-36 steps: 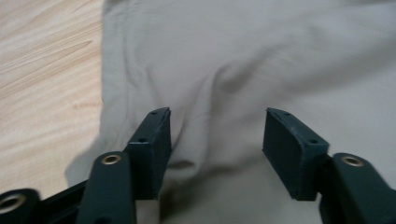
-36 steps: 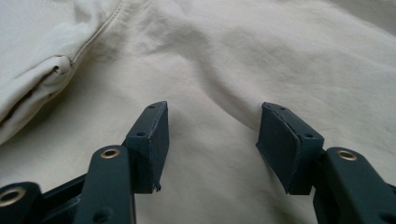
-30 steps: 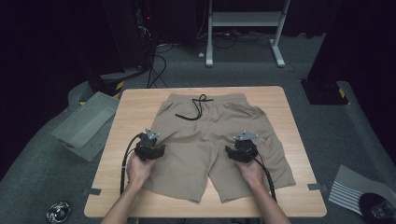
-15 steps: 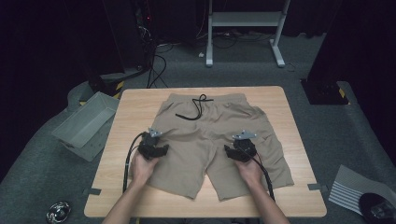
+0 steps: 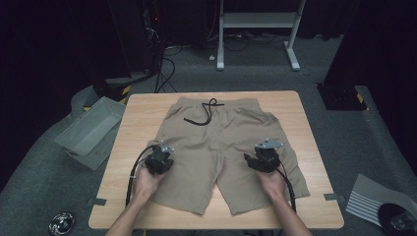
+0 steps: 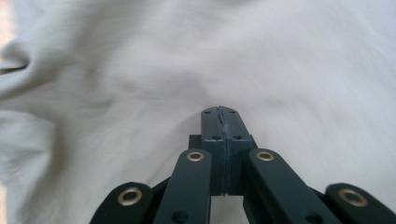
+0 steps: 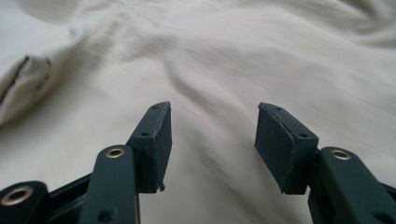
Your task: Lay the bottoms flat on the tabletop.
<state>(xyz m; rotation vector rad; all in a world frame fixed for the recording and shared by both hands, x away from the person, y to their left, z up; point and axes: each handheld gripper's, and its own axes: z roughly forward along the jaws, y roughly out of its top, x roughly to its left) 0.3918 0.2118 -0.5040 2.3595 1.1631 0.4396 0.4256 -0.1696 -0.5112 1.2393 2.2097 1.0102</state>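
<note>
Shorts (image 5: 223, 147) of beige woven cotton, with an elastic waistband and a black drawstring (image 5: 204, 113) looped near it, lie spread flat on the pale wooden table (image 5: 137, 118), waistband at the far edge and both legs pointing toward the person. Cloth looks soft and matte, rippled in shallow folds; in the left gripper view a deeper crease gathers off to one side. On the shorts' left leg sits the left gripper (image 6: 219, 114), its black jaws pressed fully together just above the fabric; whether any cloth is pinched between them I cannot tell, though none shows in the seam. On the shorts' right leg the right gripper (image 7: 212, 123) hovers with its jaws spread apart, flat rubbery pads facing each other over bare fabric and nothing between them; these jaws have just been closing a little. Judging by this, the work is at the grasping stage before a fold: the next move likely calls for each gripper to catch a pinch of its leg. Left of the shorts, off the table, a grey plastic bin (image 5: 91, 130) rests on the dark carpet.
</note>
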